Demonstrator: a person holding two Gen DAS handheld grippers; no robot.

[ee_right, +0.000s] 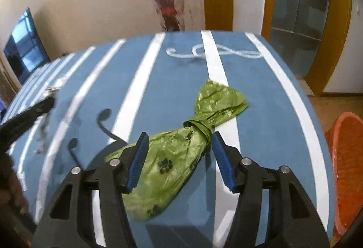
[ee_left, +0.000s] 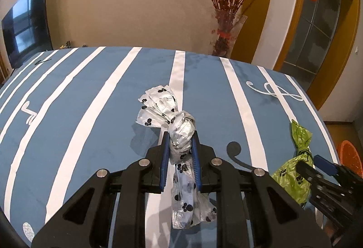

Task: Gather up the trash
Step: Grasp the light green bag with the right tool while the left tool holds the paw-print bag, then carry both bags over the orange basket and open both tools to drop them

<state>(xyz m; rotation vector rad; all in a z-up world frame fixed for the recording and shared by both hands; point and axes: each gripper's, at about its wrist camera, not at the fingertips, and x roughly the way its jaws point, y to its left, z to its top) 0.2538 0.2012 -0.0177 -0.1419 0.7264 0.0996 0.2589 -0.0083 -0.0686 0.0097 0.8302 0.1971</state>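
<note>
A knotted grey bag with black paw prints (ee_left: 179, 134) is clamped between the blue pads of my left gripper (ee_left: 181, 139), just below its knot; its body hangs down under the jaws over the blue striped tablecloth (ee_left: 95, 112). A knotted green paw-print bag (ee_right: 172, 164) lies on the cloth between the open fingers of my right gripper (ee_right: 180, 141), which straddle its body below the knot; whether the pads touch it I cannot tell. The green bag also shows in the left wrist view (ee_left: 295, 171), with the right gripper (ee_left: 317, 166) beside it.
An orange mesh basket (ee_right: 347, 171) stands off the table's right edge, also in the left wrist view (ee_left: 350, 157). A glass vase of red branches (ee_left: 224, 30) stands behind the far edge. A dark TV (ee_left: 25, 25) hangs at the left.
</note>
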